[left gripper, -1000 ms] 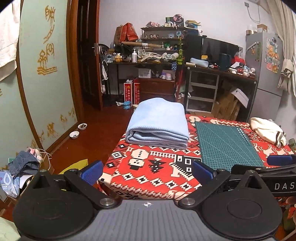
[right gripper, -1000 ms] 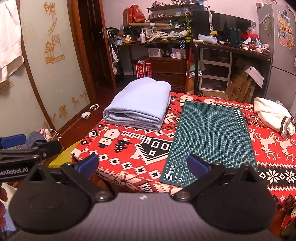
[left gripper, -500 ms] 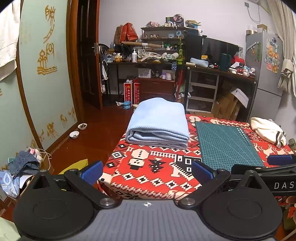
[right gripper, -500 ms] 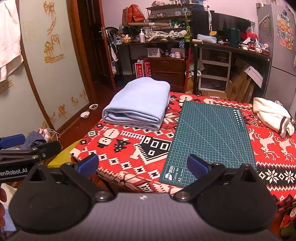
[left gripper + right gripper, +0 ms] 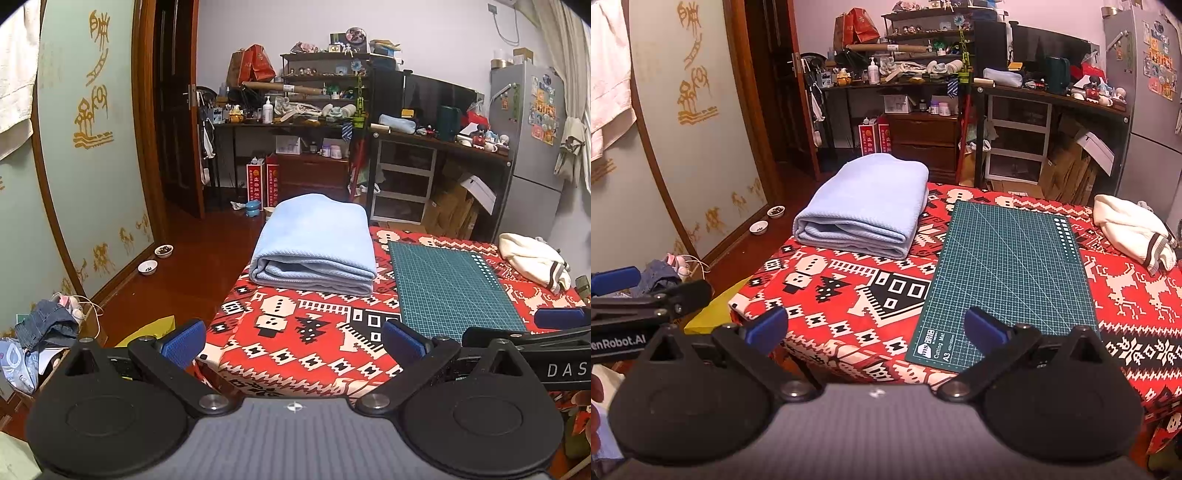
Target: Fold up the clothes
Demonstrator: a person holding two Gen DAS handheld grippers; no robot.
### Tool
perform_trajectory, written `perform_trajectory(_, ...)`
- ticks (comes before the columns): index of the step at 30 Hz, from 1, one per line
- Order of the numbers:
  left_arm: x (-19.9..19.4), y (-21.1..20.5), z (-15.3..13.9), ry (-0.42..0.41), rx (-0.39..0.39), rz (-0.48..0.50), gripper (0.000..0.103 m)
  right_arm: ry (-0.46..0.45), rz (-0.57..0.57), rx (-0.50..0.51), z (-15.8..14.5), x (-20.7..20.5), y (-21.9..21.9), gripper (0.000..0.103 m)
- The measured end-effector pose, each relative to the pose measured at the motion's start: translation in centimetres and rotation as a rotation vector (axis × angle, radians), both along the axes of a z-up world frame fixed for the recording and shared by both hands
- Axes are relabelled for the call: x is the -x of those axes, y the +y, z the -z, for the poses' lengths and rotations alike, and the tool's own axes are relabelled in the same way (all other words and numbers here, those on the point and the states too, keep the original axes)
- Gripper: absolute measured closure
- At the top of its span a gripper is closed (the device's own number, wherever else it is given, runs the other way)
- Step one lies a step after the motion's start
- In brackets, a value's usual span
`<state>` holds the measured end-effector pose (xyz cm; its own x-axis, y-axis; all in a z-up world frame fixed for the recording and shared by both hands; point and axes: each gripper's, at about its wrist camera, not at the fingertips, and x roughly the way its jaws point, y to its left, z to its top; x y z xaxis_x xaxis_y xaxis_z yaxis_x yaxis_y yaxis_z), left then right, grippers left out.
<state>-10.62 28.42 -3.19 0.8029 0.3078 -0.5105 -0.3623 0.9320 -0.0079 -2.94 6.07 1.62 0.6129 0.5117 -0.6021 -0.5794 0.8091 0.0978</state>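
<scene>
A folded light-blue cloth (image 5: 314,243) is seen lying at the far left corner of a table (image 5: 295,332) covered with a red patterned spread, its rolled edge turned toward the cameras. Just to its right, a green cutting mat (image 5: 1008,273) is laid flat on the spread, apart from the cloth. A crumpled white garment (image 5: 1134,232) is found near the table's right edge, well apart from the cloth. The left gripper (image 5: 293,341) is held off the near edge of the table, its jaws spread wide and nothing between them. The right gripper (image 5: 875,328) is held likewise before the near edge, over the mat's front corner, its jaws wide apart and nothing gripped. Neither is touching any fabric.
</scene>
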Motion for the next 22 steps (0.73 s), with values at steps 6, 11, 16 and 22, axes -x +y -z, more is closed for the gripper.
perform_trajectory(6,0.01,-0.01,0.02,0.0,-0.001,-0.001,0.0,0.0,0.0,0.002,-0.06,0.07,0.08,0.0)
perform_trajectory(11,0.07,-0.02,0.0,0.001,0.0,-0.002,0.0,-0.002,0.001,0.004,-0.11,0.11,0.1,0.0)
perform_trajectory(16,0.13,-0.07,0.05,0.001,-0.002,-0.001,0.0,-0.002,0.0,0.004,-0.08,0.09,0.03,0.0)
perform_trajectory(22,0.1,-0.1,0.12,0.006,-0.002,0.001,0.001,0.004,0.0,0.004,0.11,0.09,0.08,0.0)
